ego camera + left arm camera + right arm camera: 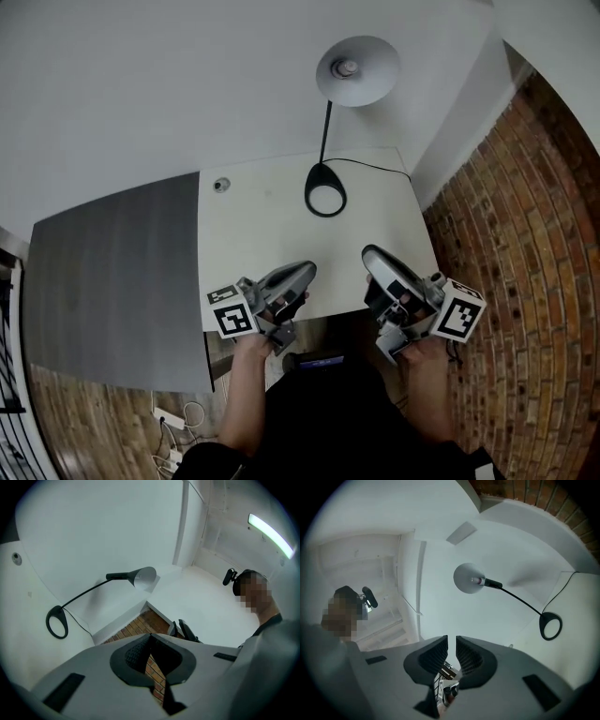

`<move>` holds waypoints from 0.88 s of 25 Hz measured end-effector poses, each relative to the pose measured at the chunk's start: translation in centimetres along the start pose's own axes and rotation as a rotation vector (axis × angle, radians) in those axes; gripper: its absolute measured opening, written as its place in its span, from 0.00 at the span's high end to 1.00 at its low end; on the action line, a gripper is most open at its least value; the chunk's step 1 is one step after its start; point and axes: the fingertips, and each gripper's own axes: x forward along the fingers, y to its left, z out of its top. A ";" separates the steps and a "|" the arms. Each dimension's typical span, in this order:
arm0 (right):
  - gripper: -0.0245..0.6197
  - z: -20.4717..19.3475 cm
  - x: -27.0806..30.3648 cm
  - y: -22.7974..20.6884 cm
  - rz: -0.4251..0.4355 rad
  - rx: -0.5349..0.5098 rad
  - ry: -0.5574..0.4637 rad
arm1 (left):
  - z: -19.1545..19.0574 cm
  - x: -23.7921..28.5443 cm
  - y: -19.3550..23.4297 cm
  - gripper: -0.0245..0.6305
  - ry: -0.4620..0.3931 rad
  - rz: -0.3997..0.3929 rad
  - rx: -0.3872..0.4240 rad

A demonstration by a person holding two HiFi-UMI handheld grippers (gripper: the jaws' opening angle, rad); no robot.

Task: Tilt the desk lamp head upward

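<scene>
- One desk lamp (325, 131) stands at the far edge of the white table (262, 244), ring base (325, 194) down, shade (357, 71) well apart from both grippers.
- The left gripper (306, 272), over the table's near edge: jaws together, empty.
- The right gripper (372, 255) beside it: jaws slightly apart, nothing between.

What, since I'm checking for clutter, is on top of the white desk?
The lamp's black ring base, its cable and a round grommet sit on the white desk. The left claw and right claw cover bits of its near edge.
</scene>
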 end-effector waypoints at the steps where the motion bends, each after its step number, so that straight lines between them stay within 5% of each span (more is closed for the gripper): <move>1: 0.87 -0.4 -0.5 0.2 -0.016 0.002 -0.002 | -0.5 -0.1 -0.2 0.95 0.003 -0.009 -0.010; 7: 0.89 -0.5 -1.9 2.0 -0.059 -0.054 -0.013 | -1.8 0.6 -3.4 0.95 0.011 -0.081 0.005; 22: 0.92 1.7 -4.4 5.1 0.080 -0.121 0.002 | -1.5 4.8 -9.5 0.95 -0.014 -0.121 0.142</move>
